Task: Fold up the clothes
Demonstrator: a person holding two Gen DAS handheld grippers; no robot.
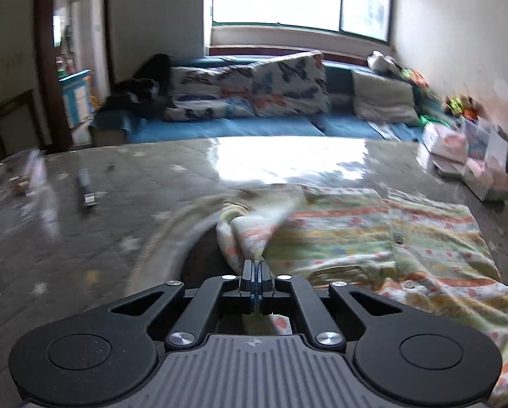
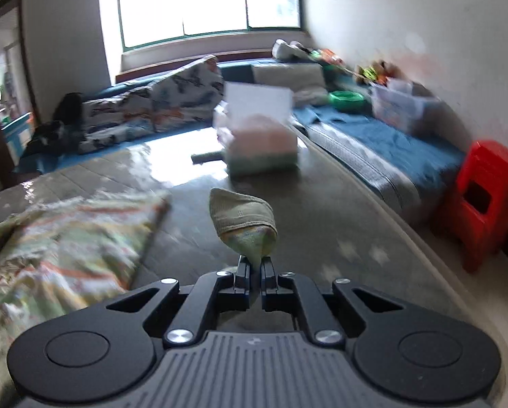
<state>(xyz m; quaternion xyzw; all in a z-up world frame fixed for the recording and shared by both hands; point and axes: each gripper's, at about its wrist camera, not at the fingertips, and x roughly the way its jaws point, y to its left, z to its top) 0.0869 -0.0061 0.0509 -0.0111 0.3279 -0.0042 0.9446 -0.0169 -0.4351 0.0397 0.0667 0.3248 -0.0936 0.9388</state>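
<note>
A child's pale shirt with orange, green and yellow stripes lies on the grey mattress; buttons show down its front. My left gripper is shut on the shirt's left sleeve, lifted and bunched above the mattress. In the right wrist view the shirt's body lies at the left. My right gripper is shut on the other sleeve's cuffed end, held up above the mattress.
A small dark device and clear plastic lie on the mattress at the left. Boxes stand at its far right. Beyond are a blue sofa with pillows and a red stool.
</note>
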